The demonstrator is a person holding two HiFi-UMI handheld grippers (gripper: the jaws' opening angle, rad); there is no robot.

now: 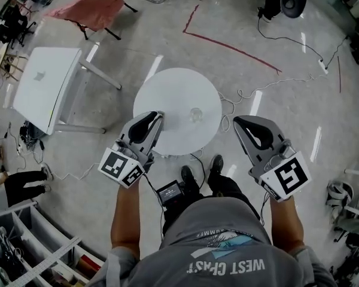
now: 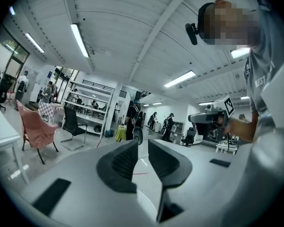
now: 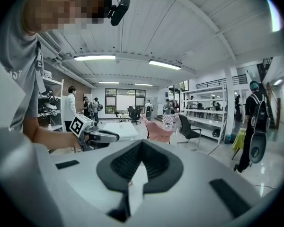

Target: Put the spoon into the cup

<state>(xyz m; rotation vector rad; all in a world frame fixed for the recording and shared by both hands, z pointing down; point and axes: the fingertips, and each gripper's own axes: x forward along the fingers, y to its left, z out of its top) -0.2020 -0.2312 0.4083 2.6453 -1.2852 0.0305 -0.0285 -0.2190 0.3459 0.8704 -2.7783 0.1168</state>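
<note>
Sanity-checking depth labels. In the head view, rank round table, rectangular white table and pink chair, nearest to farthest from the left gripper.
1. round table: just ahead, at the left gripper tips.
2. rectangular white table: off to the left.
3. pink chair: upper left, farthest.

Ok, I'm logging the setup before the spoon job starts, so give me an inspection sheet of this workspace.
Surface: round white table.
Job's things: small clear thing on the table, probably the cup; spoon not made out.
Clutter: nothing seen on the table.
Grippers: left gripper jaws slightly apart, empty; right gripper jaws together, empty.
Cables: white cable on the floor right of the table; black cable farther off.
Surroundings: white rectangular table, pink chair, red floor line.
</note>
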